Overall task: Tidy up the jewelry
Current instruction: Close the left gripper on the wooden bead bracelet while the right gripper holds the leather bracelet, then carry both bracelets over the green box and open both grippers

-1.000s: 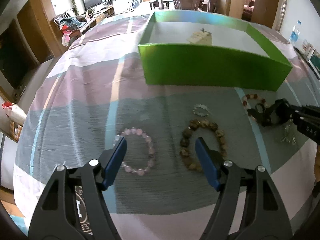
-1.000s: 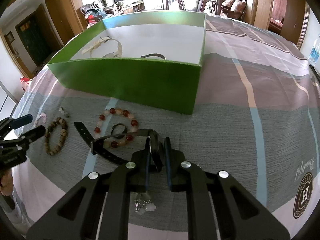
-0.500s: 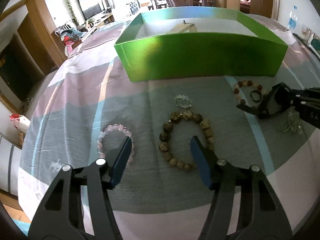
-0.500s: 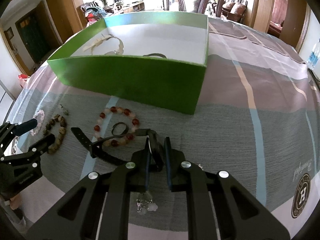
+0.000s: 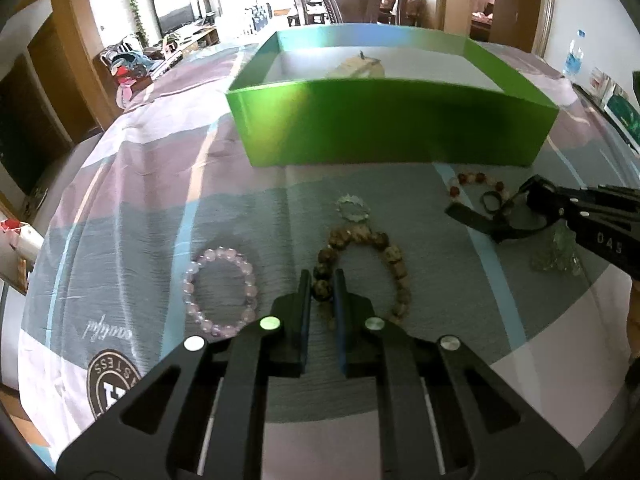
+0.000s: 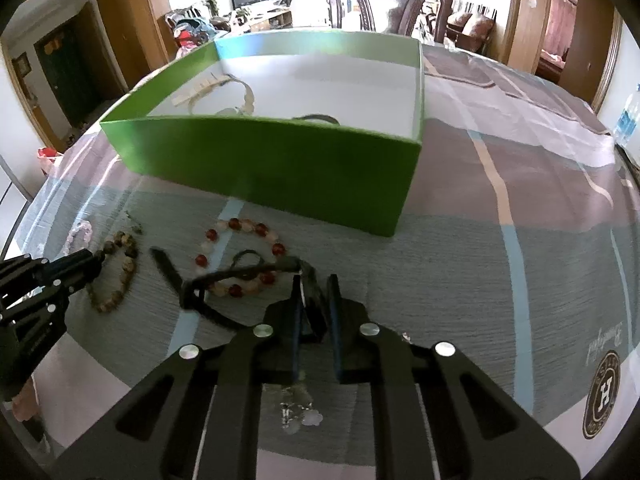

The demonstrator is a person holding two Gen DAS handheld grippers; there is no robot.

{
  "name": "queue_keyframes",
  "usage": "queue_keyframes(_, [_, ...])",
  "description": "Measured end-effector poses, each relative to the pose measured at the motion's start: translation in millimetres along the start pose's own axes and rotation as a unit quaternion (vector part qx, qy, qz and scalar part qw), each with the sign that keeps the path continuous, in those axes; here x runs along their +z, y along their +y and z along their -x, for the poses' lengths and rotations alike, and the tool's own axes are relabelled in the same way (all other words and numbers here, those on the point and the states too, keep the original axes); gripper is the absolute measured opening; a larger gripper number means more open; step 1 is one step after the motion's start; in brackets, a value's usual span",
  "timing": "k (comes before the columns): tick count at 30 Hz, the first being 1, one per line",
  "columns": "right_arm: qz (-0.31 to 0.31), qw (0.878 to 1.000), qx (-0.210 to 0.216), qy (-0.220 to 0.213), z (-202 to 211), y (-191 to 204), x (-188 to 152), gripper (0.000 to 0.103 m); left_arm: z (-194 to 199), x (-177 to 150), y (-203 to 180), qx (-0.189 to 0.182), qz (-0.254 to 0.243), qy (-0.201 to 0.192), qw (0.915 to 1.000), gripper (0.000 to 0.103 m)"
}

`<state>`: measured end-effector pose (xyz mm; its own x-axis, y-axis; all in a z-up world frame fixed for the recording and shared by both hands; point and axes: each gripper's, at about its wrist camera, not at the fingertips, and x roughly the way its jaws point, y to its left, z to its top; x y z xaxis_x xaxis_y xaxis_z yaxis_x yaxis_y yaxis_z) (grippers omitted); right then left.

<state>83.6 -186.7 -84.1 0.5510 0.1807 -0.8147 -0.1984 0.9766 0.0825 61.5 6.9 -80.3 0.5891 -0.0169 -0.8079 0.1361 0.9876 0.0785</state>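
My left gripper (image 5: 321,280) is shut on the near-left beads of a brown wooden bead bracelet (image 5: 394,260) that lies on the tablecloth; the bracelet also shows in the right wrist view (image 6: 120,276). My right gripper (image 6: 315,284) is shut on a black leather strap (image 6: 224,278), held just above the cloth; the strap also shows in the left wrist view (image 5: 472,218). A green box (image 5: 392,128) with a white floor stands behind, holding a cream necklace (image 6: 244,98) and a dark band (image 6: 318,119).
On the cloth lie a pink bead bracelet (image 5: 220,284), a clear crystal ring (image 5: 352,208), a red-and-white bead bracelet (image 6: 240,256), a small dark ring (image 5: 491,201) and a silvery charm piece (image 5: 558,254). Chairs stand beyond the table's far edge.
My left gripper moved right from the pink bracelet and closed on the brown bead bracelet. My right gripper stayed shut on the black strap, raising it slightly.
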Motion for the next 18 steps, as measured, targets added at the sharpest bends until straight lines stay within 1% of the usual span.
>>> queue_keyframes(4, [-0.004,1.000,0.004,-0.019,11,-1,3,0.009,11,2,2,0.002,0.003,-0.012,0.9999,0.011])
queue_keyframes(7, [-0.011,1.000,0.009,-0.025,16,-3,6,0.009,20,5,8,0.001,0.007,-0.025,0.9997,0.011])
queue_keyframes(12, [-0.022,0.999,0.022,-0.042,34,-6,13,0.009,38,19,26,-0.010,0.015,-0.042,0.9990,0.011])
queue_keyframes(15, [-0.024,0.998,0.030,-0.050,44,-6,17,0.009,50,30,34,-0.005,0.014,-0.053,0.9985,0.011])
queue_keyframes(18, [-0.022,0.998,0.028,-0.049,49,-5,23,0.009,58,43,40,-0.005,0.009,-0.061,0.9981,0.011])
